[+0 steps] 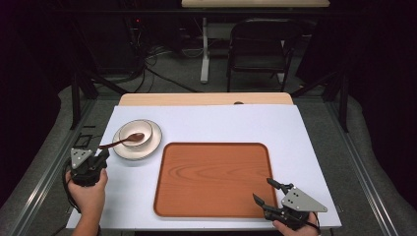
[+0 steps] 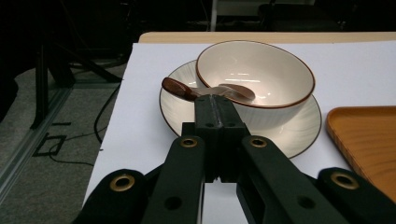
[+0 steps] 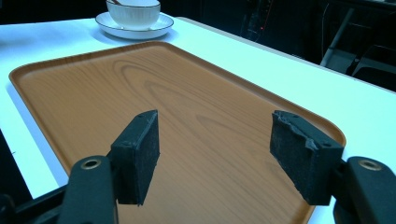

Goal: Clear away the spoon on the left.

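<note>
A cream bowl (image 1: 135,132) with a brown rim stands on a cream saucer (image 1: 147,147) at the table's left. A dark brown spoon (image 1: 125,140) rests in the bowl, its handle sticking out to the left over the rim. My left gripper (image 1: 102,154) is shut, just short of that handle. In the left gripper view its closed tips (image 2: 212,101) cover the middle of the spoon (image 2: 176,88); whether they touch it I cannot tell. My right gripper (image 1: 263,191) stands open with nothing between its pads (image 3: 140,154), over the near right corner of the wooden tray (image 1: 211,179).
A white mat (image 1: 295,132) covers the table, whose wooden far edge (image 1: 206,98) shows beyond it. A black folding chair (image 1: 260,46) and a table leg stand behind. Metal rails run along both sides of the table.
</note>
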`<state>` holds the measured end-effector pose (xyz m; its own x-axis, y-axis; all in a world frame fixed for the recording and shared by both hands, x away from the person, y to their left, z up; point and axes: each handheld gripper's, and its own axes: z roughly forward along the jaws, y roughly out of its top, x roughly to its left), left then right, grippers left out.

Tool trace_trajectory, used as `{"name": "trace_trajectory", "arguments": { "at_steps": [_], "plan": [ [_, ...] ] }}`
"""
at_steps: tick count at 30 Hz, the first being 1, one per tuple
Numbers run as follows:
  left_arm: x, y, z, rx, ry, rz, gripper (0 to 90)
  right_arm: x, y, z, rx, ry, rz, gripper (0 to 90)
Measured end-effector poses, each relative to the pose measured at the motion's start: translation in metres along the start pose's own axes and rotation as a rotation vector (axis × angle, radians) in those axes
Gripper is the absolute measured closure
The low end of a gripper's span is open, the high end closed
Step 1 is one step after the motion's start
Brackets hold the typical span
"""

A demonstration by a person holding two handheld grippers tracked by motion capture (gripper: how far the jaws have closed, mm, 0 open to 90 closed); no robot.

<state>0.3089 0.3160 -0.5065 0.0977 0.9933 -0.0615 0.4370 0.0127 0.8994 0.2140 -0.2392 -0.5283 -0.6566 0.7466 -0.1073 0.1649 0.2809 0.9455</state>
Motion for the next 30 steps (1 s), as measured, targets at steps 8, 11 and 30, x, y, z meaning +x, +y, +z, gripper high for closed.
{"name": "trace_trajectory", "arguments": {
  "at_steps": [8,11,30],
  "plan": [
    [0.007,0.010,0.004,-0.003,0.023,-0.011,90.0,0.000,0.000,0.000,0.001,0.000,-0.001,32.7],
    [0.009,0.013,0.007,-0.002,0.033,-0.013,90.0,0.000,0.000,0.000,0.001,0.000,0.000,32.8],
    [0.018,0.034,0.028,0.023,0.097,-0.014,89.9,0.000,0.000,0.000,0.003,0.002,0.001,33.1]
  ]
}}
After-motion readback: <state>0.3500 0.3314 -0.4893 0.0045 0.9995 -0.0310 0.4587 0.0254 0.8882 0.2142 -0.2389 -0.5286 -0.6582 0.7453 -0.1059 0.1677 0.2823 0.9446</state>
